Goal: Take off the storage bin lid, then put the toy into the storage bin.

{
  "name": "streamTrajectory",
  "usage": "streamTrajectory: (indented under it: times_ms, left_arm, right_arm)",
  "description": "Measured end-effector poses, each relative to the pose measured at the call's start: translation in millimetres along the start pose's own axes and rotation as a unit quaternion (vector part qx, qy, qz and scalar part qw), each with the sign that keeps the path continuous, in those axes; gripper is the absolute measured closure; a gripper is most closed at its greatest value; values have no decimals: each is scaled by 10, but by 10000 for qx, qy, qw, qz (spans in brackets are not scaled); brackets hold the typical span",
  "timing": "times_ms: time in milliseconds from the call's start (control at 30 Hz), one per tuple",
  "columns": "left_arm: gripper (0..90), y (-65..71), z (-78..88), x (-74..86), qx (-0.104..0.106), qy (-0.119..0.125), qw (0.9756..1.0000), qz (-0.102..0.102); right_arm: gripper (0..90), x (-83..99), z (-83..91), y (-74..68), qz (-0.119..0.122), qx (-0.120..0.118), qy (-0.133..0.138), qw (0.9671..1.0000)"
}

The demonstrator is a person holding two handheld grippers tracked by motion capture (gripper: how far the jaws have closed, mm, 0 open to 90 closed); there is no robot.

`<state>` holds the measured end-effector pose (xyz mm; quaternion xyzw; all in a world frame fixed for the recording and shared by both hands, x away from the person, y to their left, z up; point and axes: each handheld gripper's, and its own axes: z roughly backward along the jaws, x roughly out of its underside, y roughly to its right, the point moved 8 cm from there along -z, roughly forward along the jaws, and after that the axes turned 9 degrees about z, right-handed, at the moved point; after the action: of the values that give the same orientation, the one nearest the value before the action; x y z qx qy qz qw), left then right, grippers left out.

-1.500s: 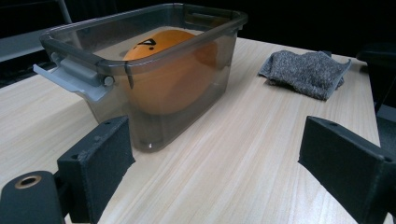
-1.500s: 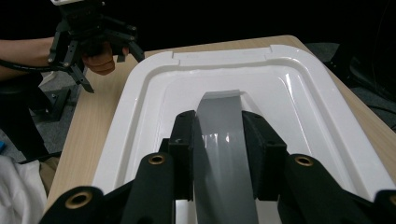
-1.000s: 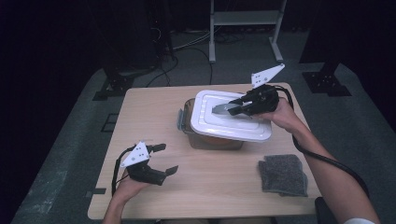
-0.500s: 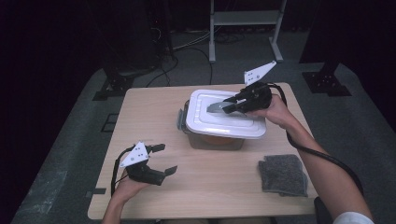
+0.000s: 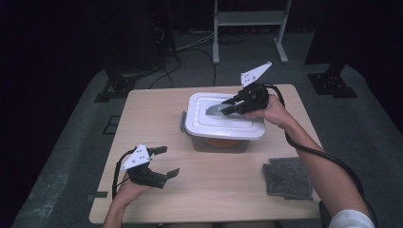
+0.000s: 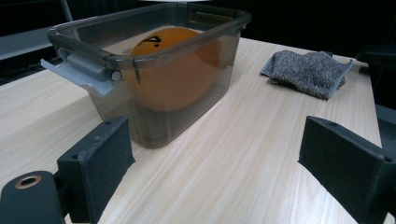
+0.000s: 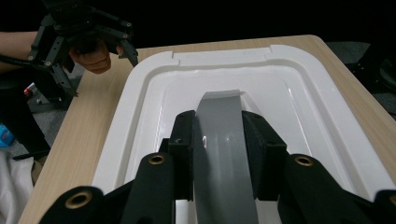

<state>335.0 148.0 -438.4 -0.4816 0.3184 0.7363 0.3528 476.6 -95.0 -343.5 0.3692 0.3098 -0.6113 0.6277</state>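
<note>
Lid (image 5: 223,123), white with a grey handle (image 7: 224,140) down its middle, hangs above the smoky plastic box (image 6: 154,88) at the table's (image 5: 157,109) twelve o'clock side, off the rim. Right gripper (image 5: 219,107) has its jaws clamped on that handle. An orange ball (image 6: 173,79) sits inside the box. Left gripper (image 5: 166,161) waits at seven o'clock, jaws spread wide with nothing between them. A grey cloth (image 5: 287,178) lies at four o'clock.
</note>
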Motion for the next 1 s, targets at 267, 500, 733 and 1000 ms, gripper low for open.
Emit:
streamTrajectory:
  times_ms: [267, 500, 733, 1000]
  left_arm:
    - [86, -7, -11, -12, 29, 14, 10000, 3]
    - [86, -12, -27, -25, 46, 20, 10000, 1]
    - [86, -4, -40, -30, 76, 38, 10000, 0]
    - [86, -10, 3, -27, 30, 56, 10000, 4]
  right_arm:
    - [659, 11, -15, 41, -17, -6, -51, 10000]
    - [659, 24, -40, 64, -46, -19, -88, 9999]
    - [659, 13, -28, 72, -25, -8, -79, 10000]
    - [659, 15, -111, 115, -12, -59, -32, 10000]
